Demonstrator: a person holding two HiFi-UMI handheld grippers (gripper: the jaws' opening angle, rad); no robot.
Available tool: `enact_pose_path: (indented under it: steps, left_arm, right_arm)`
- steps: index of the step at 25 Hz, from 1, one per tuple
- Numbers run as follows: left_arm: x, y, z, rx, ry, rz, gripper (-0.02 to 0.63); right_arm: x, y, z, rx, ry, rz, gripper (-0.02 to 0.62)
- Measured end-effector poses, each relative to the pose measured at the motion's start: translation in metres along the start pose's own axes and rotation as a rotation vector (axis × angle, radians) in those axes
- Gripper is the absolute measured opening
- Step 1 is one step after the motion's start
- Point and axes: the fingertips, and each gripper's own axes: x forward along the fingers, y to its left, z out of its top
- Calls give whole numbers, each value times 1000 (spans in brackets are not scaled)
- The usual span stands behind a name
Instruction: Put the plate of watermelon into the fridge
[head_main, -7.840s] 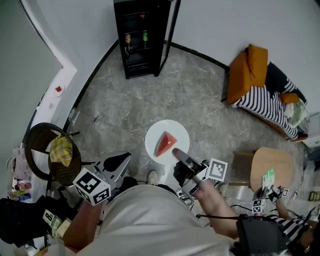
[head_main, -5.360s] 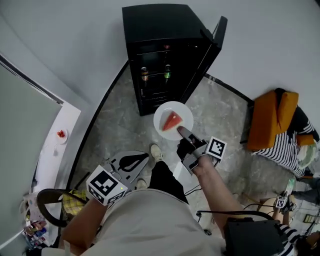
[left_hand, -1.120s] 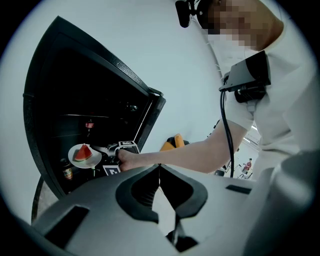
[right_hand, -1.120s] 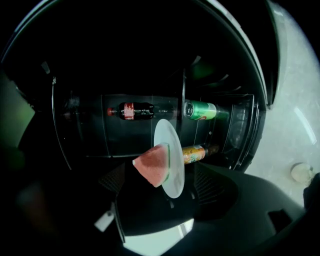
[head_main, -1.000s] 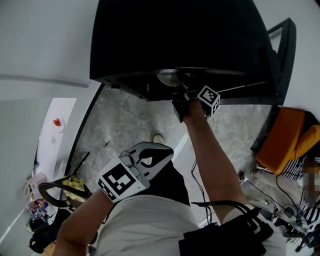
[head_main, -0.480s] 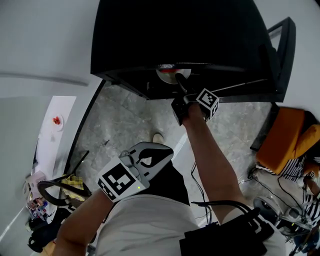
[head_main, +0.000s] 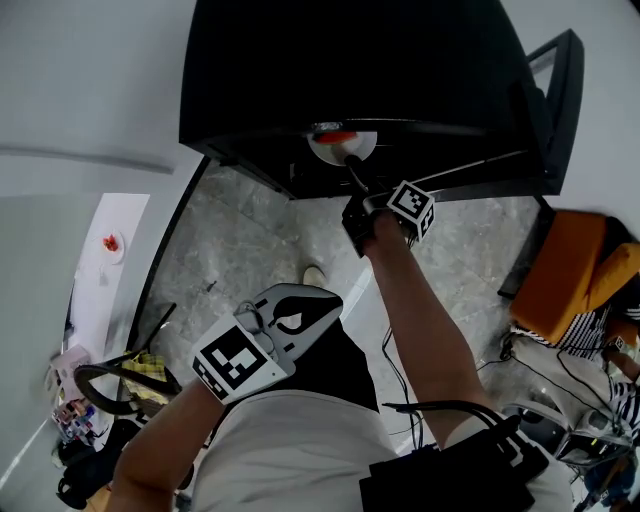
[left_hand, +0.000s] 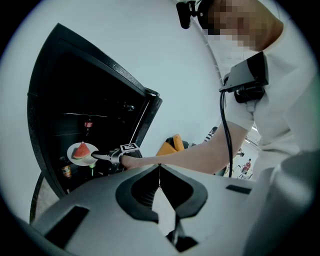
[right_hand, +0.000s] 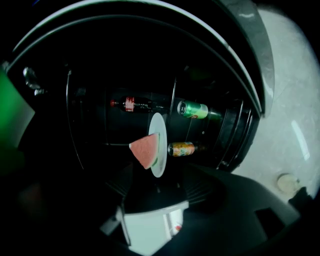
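Fridge (head_main: 350, 60) stands on a grey stone floor (head_main: 240, 250), door (head_main: 555, 100) swung open to the right.

Right tongs (head_main: 348, 160) reach into the open front at arm's length. Jaws spread wide and closing. The near rim of the plate (right_hand: 158, 125) sits just at their tips; the pads do not show as pressing on it, so it reads as released.

Plate is white, round and level, inside the dark compartment close to the front edge of a wire shelf. Cannot tell whether it rests fully on the shelf. One watermelon wedge (right_hand: 145, 150) lies on it, red flesh, green rind toward the plate's middle.

Other items in the fridge: a cola bottle (right_hand: 132, 104), a green can (right_hand: 193, 109) and an orange can (right_hand: 181, 148), all clear of the plate.

Left tongs (left_hand: 159, 169) are held low by the person's waist, well apart from the fridge, jaws clenched together with nothing between them.
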Motion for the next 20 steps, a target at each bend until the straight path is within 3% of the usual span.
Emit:
enact_pose_path:
  steps: [3,7,15,20]
  left_arm:
    - [-4,-5,-1,4,-4,-6,11]
    - [-12,-15,-7,10,-15,-17,11]
    - [-54,-56,-29,29,-57,-9,11]
    - [-89,-89,-49,43,-83,-10,11]
  right_arm:
    - [-16,0,-6,-96,-7,-46,175]
    - [-46,-4,-22,-258,17,-112,45]
    - [-132,5,-102,-617,183,-169,15]
    - [-190,13,-150,-782,222,-188,14]
